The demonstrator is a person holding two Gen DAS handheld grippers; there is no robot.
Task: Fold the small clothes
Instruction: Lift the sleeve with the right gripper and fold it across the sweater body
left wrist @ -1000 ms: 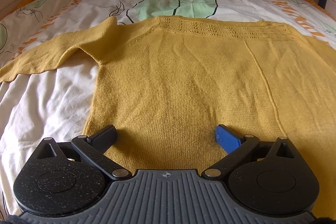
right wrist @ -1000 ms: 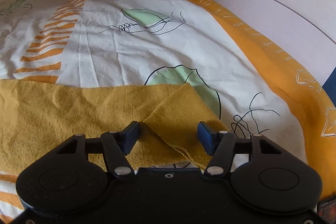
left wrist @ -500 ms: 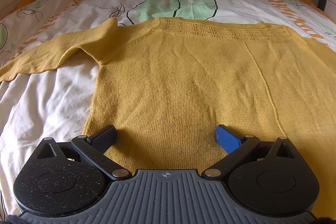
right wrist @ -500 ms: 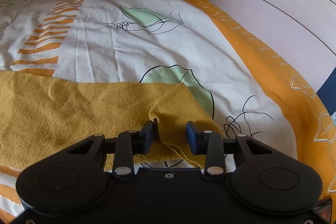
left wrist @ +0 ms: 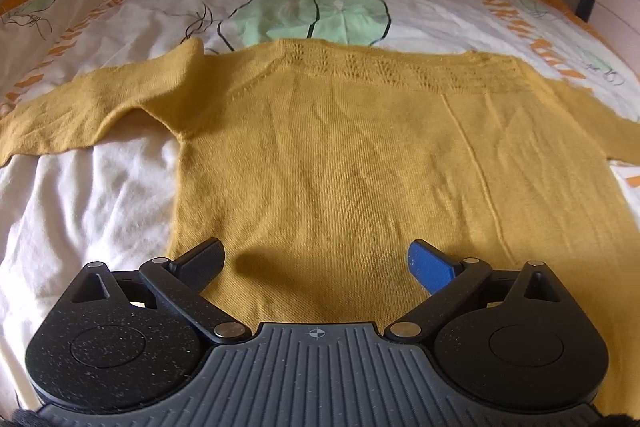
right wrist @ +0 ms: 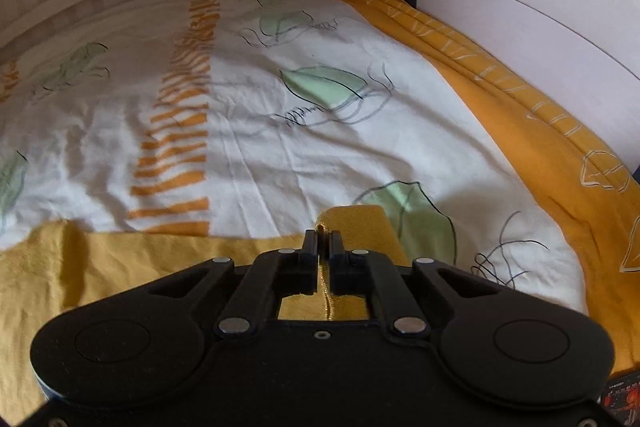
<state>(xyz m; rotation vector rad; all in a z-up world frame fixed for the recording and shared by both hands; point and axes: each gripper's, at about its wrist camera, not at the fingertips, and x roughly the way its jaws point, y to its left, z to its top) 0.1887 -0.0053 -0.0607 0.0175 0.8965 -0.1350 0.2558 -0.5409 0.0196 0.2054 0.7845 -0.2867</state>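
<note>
A mustard-yellow knitted sweater (left wrist: 340,163) lies spread flat on a bed covered by a white duvet printed with green leaves and orange stripes (left wrist: 304,15). The sweater's lace-patterned neckline edge lies on the far side, next to a large green leaf print, and its hem lies nearest the left gripper (left wrist: 316,261). One sleeve stretches out from the body across the plain white part of the duvet, on the side of the black finger; the opposite sleeve runs off past the sweater's other shoulder.

The left gripper hangs over the sweater's hem with its fingers (left wrist: 430,265) spread wide apart, one black and one blue, with nothing between them. A shadow falls on the knit just beside the black finger.

The right gripper (right wrist: 323,247) has its fingers pressed together on the end of the sweater's sleeve (right wrist: 360,227), pinching a raised fold of the yellow knit. That sleeve end stands up off the duvet near a green leaf print, while the rest of the sleeve lies flat beside the gripper. Beyond the sweater, the duvet's orange border (right wrist: 520,115) runs along a white wooden bed frame (right wrist: 500,7).
</note>
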